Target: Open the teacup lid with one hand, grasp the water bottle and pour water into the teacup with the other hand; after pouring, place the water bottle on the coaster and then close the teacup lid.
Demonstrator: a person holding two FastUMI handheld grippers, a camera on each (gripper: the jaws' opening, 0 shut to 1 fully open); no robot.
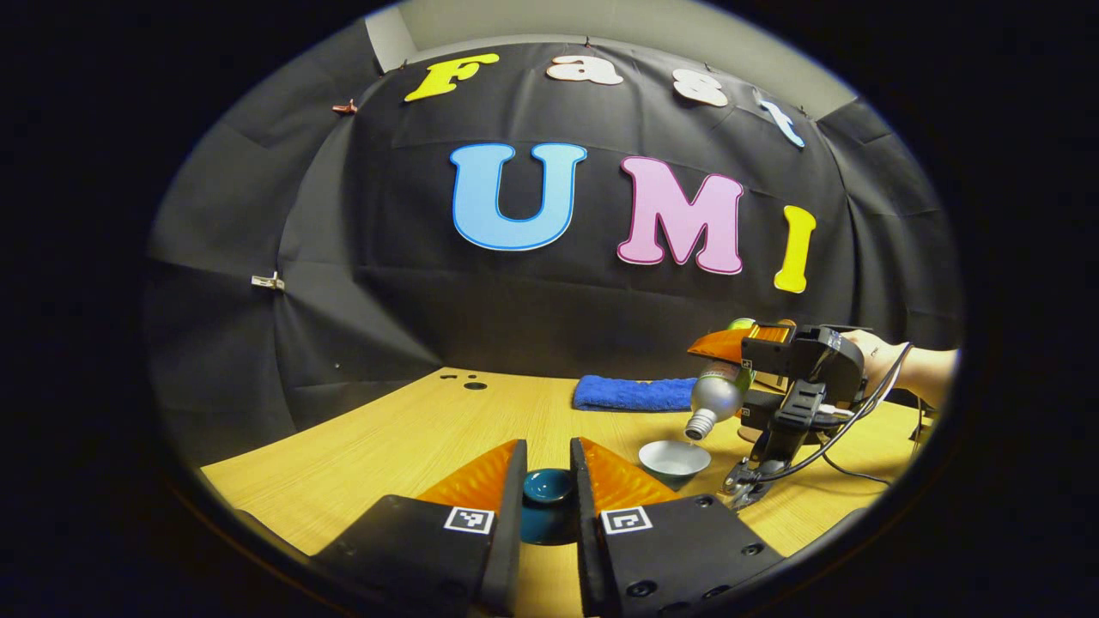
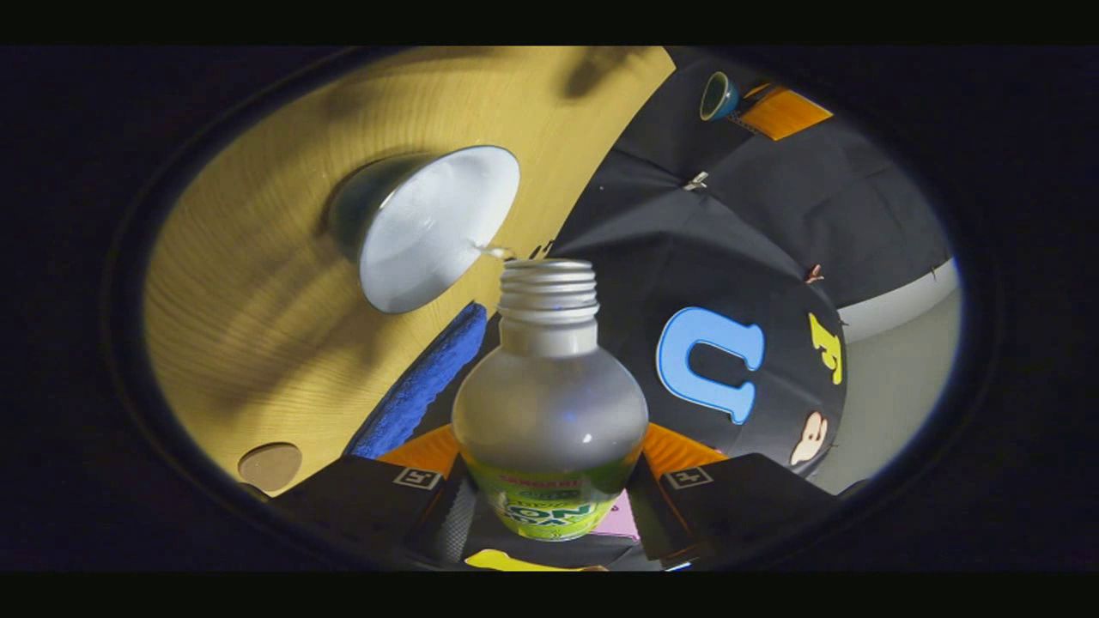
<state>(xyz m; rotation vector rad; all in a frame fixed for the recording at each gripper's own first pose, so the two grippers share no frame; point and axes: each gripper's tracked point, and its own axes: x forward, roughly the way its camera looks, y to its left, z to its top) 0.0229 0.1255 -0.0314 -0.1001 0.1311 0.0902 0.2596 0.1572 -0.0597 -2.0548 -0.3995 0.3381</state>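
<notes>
Right gripper view: water bottle clamped in right claw, mouth seemingly over teacup.

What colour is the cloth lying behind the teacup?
Blue. The cloth shows best in the left gripper view, at the table's back edge.

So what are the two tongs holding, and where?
Right tongs grip the bottle around its labelled body. Left tongs hold the lid by its sides.
</notes>
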